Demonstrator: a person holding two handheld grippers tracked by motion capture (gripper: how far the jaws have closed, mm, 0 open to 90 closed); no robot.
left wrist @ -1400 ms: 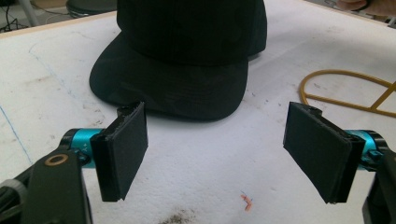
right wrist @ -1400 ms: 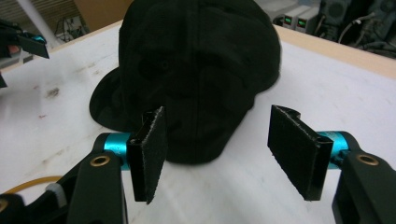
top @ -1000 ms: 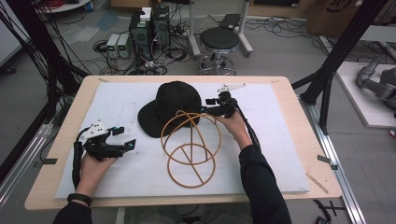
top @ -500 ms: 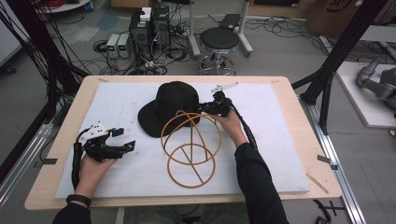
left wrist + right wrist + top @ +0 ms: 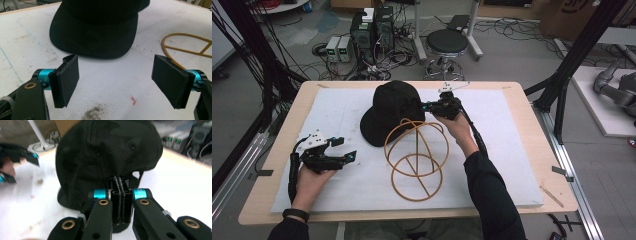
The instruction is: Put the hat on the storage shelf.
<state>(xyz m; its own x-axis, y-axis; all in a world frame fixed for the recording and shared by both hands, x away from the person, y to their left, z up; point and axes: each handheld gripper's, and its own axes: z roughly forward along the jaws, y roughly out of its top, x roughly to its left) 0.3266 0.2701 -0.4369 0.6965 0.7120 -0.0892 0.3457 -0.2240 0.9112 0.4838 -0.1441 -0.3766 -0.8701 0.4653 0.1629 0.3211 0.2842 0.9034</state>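
A black cap (image 5: 392, 112) lies at the far middle of the white mat, brim toward me; its brim fills the top of the left gripper view (image 5: 95, 30). A gold wire hat stand (image 5: 417, 160) sits just in front of it, and one of its hoops (image 5: 187, 46) shows at the right of that view. My right gripper (image 5: 428, 107) is at the cap's right rear. In its own view the jaws (image 5: 119, 182) are pressed together on the cap's (image 5: 107, 152) back edge. My left gripper (image 5: 346, 149) rests open on the mat, left of the stand, with nothing between its pads (image 5: 116, 85).
The white mat (image 5: 507, 150) covers most of a wooden table (image 5: 532, 125). Beyond the far edge stand a stool (image 5: 447, 42) and electronics boxes (image 5: 372, 30). Black frame posts (image 5: 572, 65) rise at both sides. The other hand's gripper (image 5: 15, 157) is blurred at the left of the right gripper view.
My right gripper has edged a little left and farther away, closer against the cap's rear. The left gripper, cap and stand have stayed where they were.
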